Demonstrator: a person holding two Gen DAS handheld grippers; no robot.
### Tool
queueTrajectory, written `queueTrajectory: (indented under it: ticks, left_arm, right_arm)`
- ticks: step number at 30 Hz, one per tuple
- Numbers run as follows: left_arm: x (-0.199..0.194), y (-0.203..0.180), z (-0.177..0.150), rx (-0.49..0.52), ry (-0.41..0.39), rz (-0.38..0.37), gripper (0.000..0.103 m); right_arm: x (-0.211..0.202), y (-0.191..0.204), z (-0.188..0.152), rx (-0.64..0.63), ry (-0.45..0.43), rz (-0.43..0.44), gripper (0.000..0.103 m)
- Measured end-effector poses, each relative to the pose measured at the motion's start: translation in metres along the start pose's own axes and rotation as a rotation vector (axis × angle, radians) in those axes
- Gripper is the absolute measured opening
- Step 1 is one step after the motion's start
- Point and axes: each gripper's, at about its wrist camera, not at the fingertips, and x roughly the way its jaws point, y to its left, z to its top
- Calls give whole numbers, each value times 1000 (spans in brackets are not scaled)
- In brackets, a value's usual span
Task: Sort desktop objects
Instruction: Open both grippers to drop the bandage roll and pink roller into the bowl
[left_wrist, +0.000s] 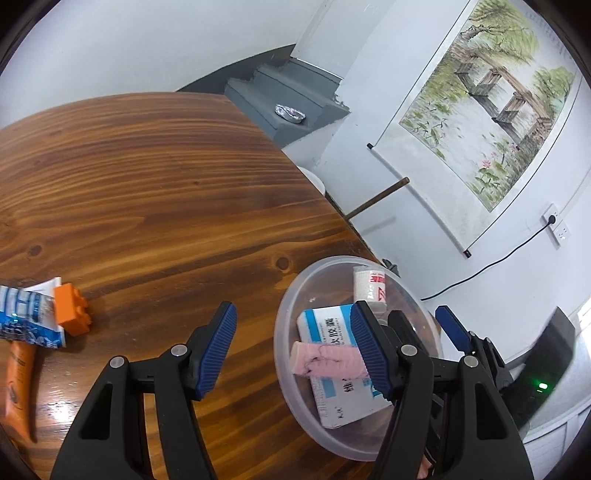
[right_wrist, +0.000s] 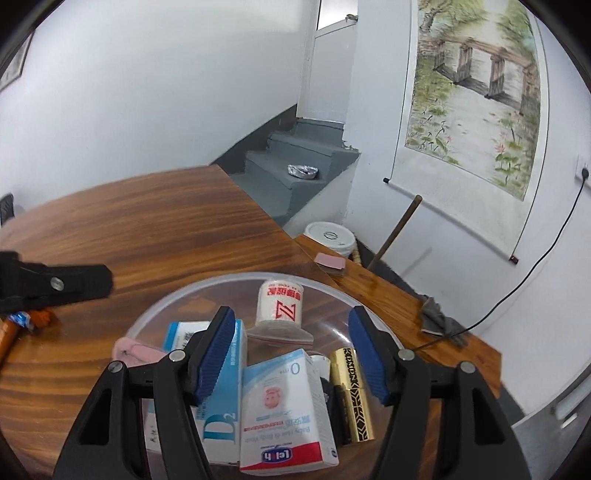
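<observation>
While both tools are hovering with jaws standing apart and nothing between the pads, the right tool (right_wrist: 291, 350) is hanging over the clear bowl (right_wrist: 155, 310); inside it are lying a white baby-wash box (right_wrist: 284, 410), a blue D2 box (right_wrist: 221, 406), a bandage roll (right_wrist: 280, 302), a gold tube (right_wrist: 351, 395) and a pink item (right_wrist: 136, 352); the left tool (left_wrist: 295, 350) is pointing at the tabletop (left_wrist: 147, 184), the bowl lying at its 3 o'clock; an orange brick (left_wrist: 71, 308), blue packet (left_wrist: 26, 317) and orange tube (left_wrist: 20, 384) are resting at 9 o'clock.

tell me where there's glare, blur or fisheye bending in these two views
Left wrist view: lamp glare on the table beside the blurred orange tube; the table edge bows. Right wrist view: the hanging scroll painting curves near the rim; the items in the clear bowl look sharp.
</observation>
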Motion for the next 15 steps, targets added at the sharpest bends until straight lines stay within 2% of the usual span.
queueTrajectory:
  ticks: [5, 10, 15]
  left_arm:
    - [-6, 12, 1, -44, -1, 1, 68]
    - [-12, 16, 1, -59, -5, -10, 68]
    - [-20, 17, -2, -49, -3, -10, 68]
  right_arm:
    - [3, 12, -6, -68, 55, -26, 69]
    - [-12, 24, -16, -123, 54, 29, 71]
    - [-25, 26, -22, -86, 56, 117, 71]
